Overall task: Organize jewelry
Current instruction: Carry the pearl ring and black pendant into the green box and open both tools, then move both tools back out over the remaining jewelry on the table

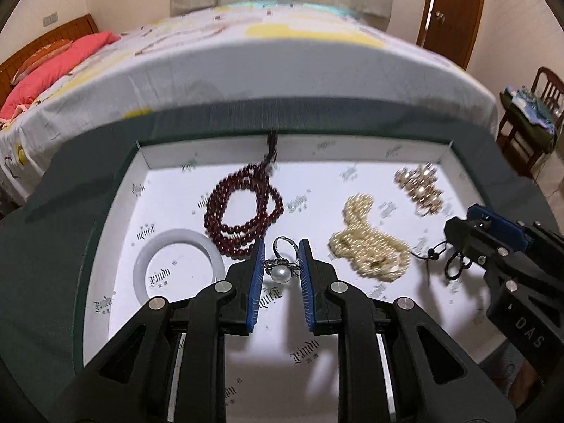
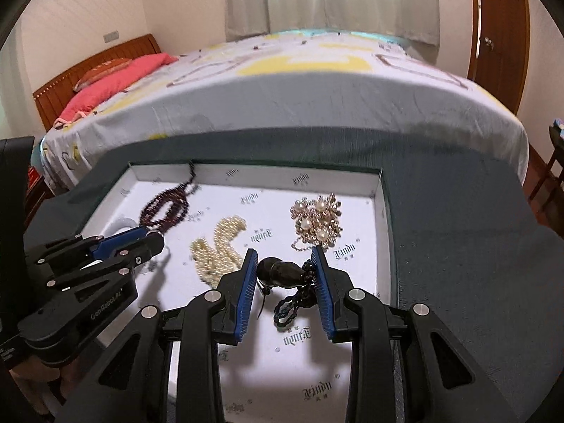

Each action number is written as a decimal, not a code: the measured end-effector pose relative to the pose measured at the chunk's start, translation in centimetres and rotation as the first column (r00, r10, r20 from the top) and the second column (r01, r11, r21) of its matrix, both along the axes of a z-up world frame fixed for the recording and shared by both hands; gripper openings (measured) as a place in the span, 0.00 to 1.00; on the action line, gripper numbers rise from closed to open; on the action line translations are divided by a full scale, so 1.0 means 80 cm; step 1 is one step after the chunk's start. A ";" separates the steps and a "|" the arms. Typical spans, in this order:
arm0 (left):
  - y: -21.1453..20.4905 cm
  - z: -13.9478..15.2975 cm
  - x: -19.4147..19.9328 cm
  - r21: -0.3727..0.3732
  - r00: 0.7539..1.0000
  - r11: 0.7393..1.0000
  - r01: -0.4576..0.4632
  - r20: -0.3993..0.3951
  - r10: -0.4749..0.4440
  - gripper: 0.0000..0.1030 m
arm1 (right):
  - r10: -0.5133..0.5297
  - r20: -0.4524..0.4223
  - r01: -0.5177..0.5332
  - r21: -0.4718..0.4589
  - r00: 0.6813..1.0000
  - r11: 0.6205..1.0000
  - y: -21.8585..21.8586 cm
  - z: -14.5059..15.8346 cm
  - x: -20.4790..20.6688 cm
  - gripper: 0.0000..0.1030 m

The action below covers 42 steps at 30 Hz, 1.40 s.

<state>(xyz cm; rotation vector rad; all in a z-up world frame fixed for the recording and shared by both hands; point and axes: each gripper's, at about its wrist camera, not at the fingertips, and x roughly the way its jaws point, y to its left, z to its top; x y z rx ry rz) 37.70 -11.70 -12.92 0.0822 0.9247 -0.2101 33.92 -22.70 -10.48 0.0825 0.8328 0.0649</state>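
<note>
A shallow white tray [image 1: 165, 157] printed with a logo lies on a dark green cloth. In it are a dark red bead necklace [image 1: 243, 211], a white bangle [image 1: 148, 261], a cream pearl bundle [image 1: 366, 243] and a gold-and-pearl cluster [image 1: 421, 187]. My left gripper [image 1: 282, 243] is shut on a silver pearl ring [image 1: 281, 273] over the tray's middle. My right gripper [image 2: 282, 251] is shut on a black pendant [image 2: 280, 273], whose beaded cord dangles below. The pearl bundle [image 2: 218, 246] and the cluster [image 2: 319, 218] lie just beyond it. Each gripper shows in the other's view: right [image 1: 458, 236], left [image 2: 155, 241].
The green cloth [image 1: 53, 246] surrounds the tray on all sides. A bed [image 1: 282, 56] with a patterned sheet and a pink pillow stands right behind it. A wooden chair [image 1: 528, 120] with clothes on it is at the right, and a wooden door [image 1: 451, 10] is behind that.
</note>
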 end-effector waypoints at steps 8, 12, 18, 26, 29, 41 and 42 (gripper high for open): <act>0.000 -0.011 0.008 0.025 0.999 1.000 0.008 -0.038 -0.007 0.22 | -0.011 -0.042 0.010 -0.011 0.999 1.000 -0.005 -0.012 0.011 0.32; 0.000 -0.012 0.007 0.008 0.999 1.000 0.011 -0.041 -0.010 0.31 | -0.011 -0.055 0.010 -0.009 0.998 1.000 -0.007 -0.016 0.014 0.33; -0.004 -0.012 0.008 0.003 0.999 1.000 0.025 -0.038 -0.024 0.46 | -0.018 -0.051 0.018 -0.008 0.999 1.000 -0.008 -0.016 0.013 0.45; 0.001 0.017 -0.015 -0.014 0.999 0.999 0.034 0.041 -0.034 0.60 | -0.024 0.013 0.024 0.011 1.000 1.000 -0.008 0.012 -0.007 0.45; 0.005 0.036 -0.032 -0.013 0.996 0.999 0.035 0.083 -0.034 0.62 | -0.023 0.043 0.023 0.015 0.999 1.000 -0.005 0.027 -0.023 0.45; 0.064 0.076 -0.115 -0.035 0.986 0.999 -0.038 0.162 0.043 0.63 | -0.006 0.090 0.003 0.035 0.996 0.999 0.010 0.053 -0.106 0.45; 0.071 0.075 -0.122 -0.035 0.986 0.998 -0.047 0.158 0.052 0.63 | -0.005 0.088 0.002 0.036 0.996 0.999 0.012 0.052 -0.113 0.45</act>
